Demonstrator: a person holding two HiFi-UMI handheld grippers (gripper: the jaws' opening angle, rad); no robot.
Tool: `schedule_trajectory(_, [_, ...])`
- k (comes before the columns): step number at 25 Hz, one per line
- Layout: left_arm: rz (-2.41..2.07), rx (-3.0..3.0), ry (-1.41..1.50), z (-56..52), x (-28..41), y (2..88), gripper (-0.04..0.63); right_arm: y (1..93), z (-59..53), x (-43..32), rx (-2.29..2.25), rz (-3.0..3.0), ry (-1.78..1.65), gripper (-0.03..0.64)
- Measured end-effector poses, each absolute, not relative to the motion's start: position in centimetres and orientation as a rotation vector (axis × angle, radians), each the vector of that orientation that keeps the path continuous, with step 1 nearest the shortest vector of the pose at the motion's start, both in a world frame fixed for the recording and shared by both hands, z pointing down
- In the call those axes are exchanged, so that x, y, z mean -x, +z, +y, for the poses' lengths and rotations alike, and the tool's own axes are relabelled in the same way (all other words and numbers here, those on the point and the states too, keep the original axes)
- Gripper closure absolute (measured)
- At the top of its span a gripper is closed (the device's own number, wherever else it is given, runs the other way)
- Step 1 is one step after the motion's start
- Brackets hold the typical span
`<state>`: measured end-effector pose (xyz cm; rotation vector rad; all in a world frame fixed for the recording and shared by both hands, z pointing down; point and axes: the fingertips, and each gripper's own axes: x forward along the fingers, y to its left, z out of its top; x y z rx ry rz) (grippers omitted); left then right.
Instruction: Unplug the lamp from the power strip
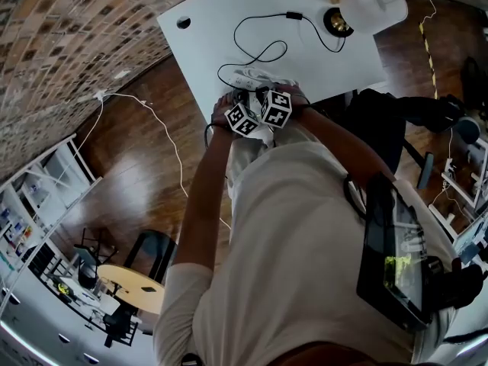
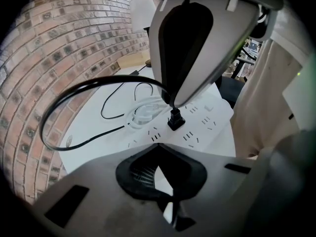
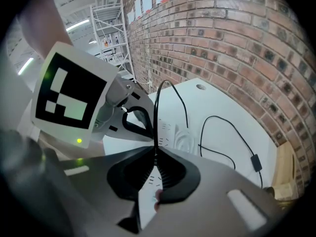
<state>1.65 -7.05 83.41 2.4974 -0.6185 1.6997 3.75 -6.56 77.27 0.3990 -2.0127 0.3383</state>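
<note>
Person is standing at the near edge of a white tabletop (image 1: pixel 206 44), leaning over it with both arms reaching forward. The two marker cubes (image 1: pixel 261 113) are sitting side by side, almost touching, over the work.

Power strip (image 2: pixel 207 117) is lying flat on the tabletop near that edge, white, with several rows of sockets facing up. Its own white cord (image 2: pixel 143 113) is lying coiled just beside it.

A black plug (image 2: pixel 175 120) is sitting upright in one socket, fully seated as far as I can tell.

Right claw (image 3: pixel 154 151) is pointing steeply down, its jaws pinched on the black cable (image 3: pixel 156 112) just above the plug. The cable is rising out of the pads, then arching away in a big loop.

Left claw (image 2: pixel 159 147) is angling down at the strip, close against the right one. Its jaws are standing together at the tips and gripping nothing that I can see. Whether the tips are pressing on the strip, I cannot tell.

The cable is running across the tabletop in loose curves, through an inline switch (image 3: pixel 256 163), toward the lamp (image 1: pixel 366 6) at the far corner. The lamp is standing well apart from the strip.

Brick wall (image 2: pixel 59 58) is running along one side of the tabletop.
</note>
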Motion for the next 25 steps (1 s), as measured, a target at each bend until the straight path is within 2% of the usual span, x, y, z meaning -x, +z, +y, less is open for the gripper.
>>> schedule_trajectory(25, [-0.583, -2.482, 1.990, -7.22, -1.75, 83.34, 0.611, 77.01, -6.55, -4.18, -0.497, -2.017, 0.512, 0.603])
